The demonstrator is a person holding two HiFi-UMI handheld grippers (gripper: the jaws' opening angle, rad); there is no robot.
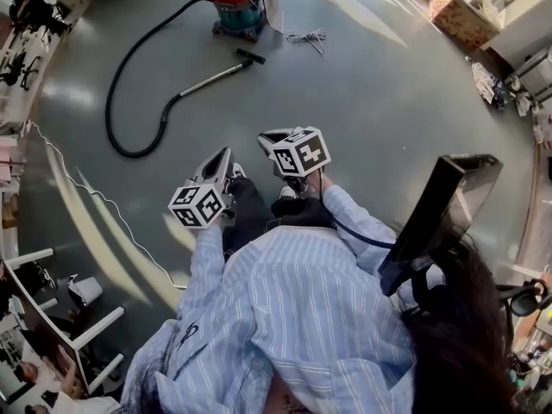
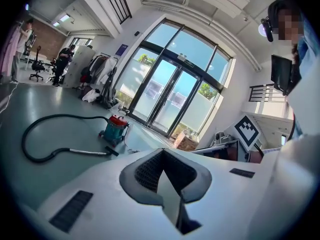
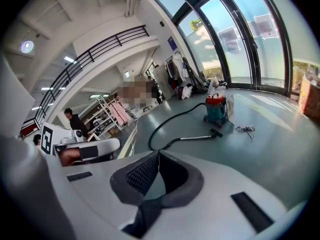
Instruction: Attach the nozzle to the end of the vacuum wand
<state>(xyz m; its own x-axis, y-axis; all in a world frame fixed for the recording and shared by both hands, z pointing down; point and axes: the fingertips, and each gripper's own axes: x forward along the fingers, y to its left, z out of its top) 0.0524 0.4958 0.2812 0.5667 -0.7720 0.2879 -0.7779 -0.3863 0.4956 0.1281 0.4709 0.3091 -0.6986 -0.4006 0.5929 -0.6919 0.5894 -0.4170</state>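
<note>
Both claws clenched on nothing: left gripper and right gripper are held close in front of the person, jaws together, nothing between them. The task's things are far off on the floor: red canister vacuum, hose looping left, wand lying flat. The black nozzle sits right at the wand's far end. Too small to tell if it's seated or just butted up, so this fits either nozzle loose at the tip or nozzle already on. Any move needs a closer look at that joint.
</note>
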